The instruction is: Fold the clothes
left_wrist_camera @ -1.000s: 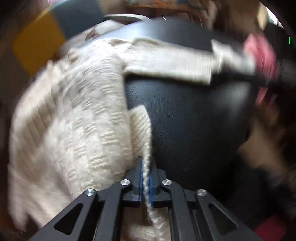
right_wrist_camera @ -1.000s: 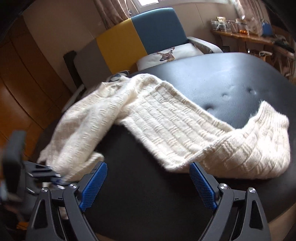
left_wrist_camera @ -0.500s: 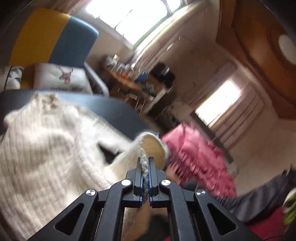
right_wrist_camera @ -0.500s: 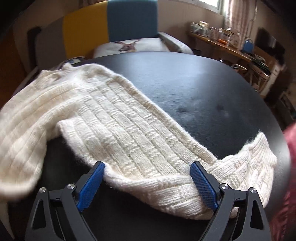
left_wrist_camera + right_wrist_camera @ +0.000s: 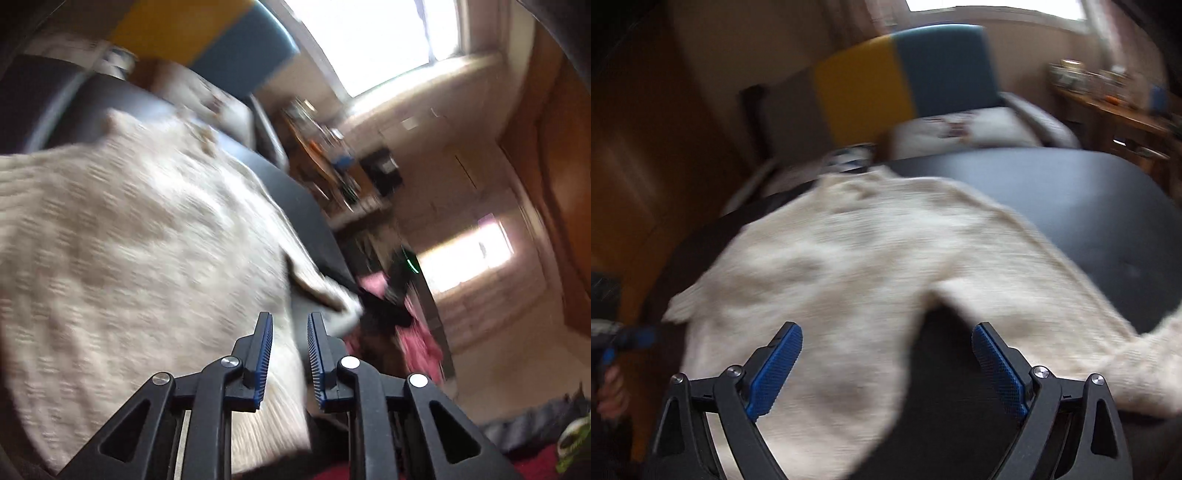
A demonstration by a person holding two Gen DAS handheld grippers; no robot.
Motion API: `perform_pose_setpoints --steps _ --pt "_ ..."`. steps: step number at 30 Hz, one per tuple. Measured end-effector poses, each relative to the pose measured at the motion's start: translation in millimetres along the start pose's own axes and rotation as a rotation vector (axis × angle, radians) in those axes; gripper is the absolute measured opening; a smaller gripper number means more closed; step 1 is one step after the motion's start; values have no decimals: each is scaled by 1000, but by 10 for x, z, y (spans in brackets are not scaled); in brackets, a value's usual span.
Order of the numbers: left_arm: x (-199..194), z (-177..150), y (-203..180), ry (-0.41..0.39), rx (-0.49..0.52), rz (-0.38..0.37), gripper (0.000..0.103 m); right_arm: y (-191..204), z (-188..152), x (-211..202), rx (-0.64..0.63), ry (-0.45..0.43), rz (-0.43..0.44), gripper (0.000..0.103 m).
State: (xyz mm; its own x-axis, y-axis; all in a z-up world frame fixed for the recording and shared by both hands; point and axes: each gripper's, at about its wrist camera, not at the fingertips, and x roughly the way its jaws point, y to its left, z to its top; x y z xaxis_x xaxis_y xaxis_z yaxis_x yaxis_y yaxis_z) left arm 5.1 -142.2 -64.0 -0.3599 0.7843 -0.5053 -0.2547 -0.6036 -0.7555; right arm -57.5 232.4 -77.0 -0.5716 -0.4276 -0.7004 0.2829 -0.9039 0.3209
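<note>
A: Nearest first. How does the left gripper (image 5: 290, 325) stand?

B: It is tilted; the room slants across its camera. Its jaws stand a small gap apart with nothing pinched between them. The cream knitted sweater (image 5: 122, 258) lies just beyond and under the left blue pad (image 5: 263, 354), and its edge passes below the gap; whether the pad touches the wool I cannot tell through the blur.

A: And the right gripper (image 5: 886, 332)?

B: It is level and spread wide, holding nothing. Its fingertips hover over the near part of the sweater (image 5: 831, 280), left pad (image 5: 775, 369) above the body, right pad (image 5: 997, 369) near the sleeve.

A: Where does the sweater lie?

B: Spread over the round black table (image 5: 1089, 206), body toward the left, one sleeve (image 5: 1126, 362) running off to the right edge.

A: What does one camera show that the other lacks?

B: The right view catches, at its far left edge, the other gripper's blue tips (image 5: 639, 338) beside the sweater's corner and fingers of a hand (image 5: 611, 391) below. The left view shows something pink (image 5: 417, 332) past the table edge, and a bright window (image 5: 388, 37).

A: Farther back?

B: A yellow and blue chair (image 5: 901, 77) behind the table with a pale cushion (image 5: 964, 129), and a cluttered wooden shelf (image 5: 1115, 107) on the right.
</note>
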Motion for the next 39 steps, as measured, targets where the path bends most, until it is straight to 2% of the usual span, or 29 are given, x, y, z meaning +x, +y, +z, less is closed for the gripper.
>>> perform_pose_setpoints --steps 1,3,4,6,8,9,10,12,15,18,19,22,26,28,30,31,34,39 --pt "-23 34 49 -21 -8 54 18 199 -14 75 -41 27 67 93" --pt "40 13 156 -17 5 236 18 604 -126 248 -144 110 148 93" --pt "75 -33 227 -2 -4 275 18 736 -186 326 -197 153 148 93" --pt "145 -139 352 42 -23 336 18 862 -356 475 -276 242 78 93" --pt "284 -264 459 105 -32 431 16 782 -524 668 -315 335 -87 93" --pt "306 -317 462 96 -20 429 15 711 -590 705 -326 347 -137 95" --pt "321 -353 461 94 -15 413 16 651 -578 656 -314 322 -128 95" --pt "303 -315 437 109 -39 321 16 564 -544 593 -279 330 -154 96" --pt "155 -110 354 27 -22 259 16 435 -491 495 -226 340 -189 95" --pt "-39 317 256 -66 7 259 18 386 -335 304 -172 296 -156 95" --pt "-91 489 235 -95 12 266 18 409 -226 219 -150 250 -120 95" --pt "-47 1098 177 -150 40 346 19 483 163 51 -106 123 -54 95" --pt "385 1774 106 -134 109 407 22 489 784 214 -82 4 -44 95" --pt "676 2053 124 -99 111 393 23 511 1013 421 -108 -3 -75 95" --pt "995 2183 161 -42 117 368 24 410 1215 733 -132 17 -97 95" --pt "1130 2213 148 -23 136 397 24 384 1276 865 -145 28 -112 94" --pt "1596 2397 187 33 182 476 24 278 1396 1215 -139 72 -81 86" --pt "1957 2616 403 92 146 521 24 102 1457 1628 -106 122 -40 86"
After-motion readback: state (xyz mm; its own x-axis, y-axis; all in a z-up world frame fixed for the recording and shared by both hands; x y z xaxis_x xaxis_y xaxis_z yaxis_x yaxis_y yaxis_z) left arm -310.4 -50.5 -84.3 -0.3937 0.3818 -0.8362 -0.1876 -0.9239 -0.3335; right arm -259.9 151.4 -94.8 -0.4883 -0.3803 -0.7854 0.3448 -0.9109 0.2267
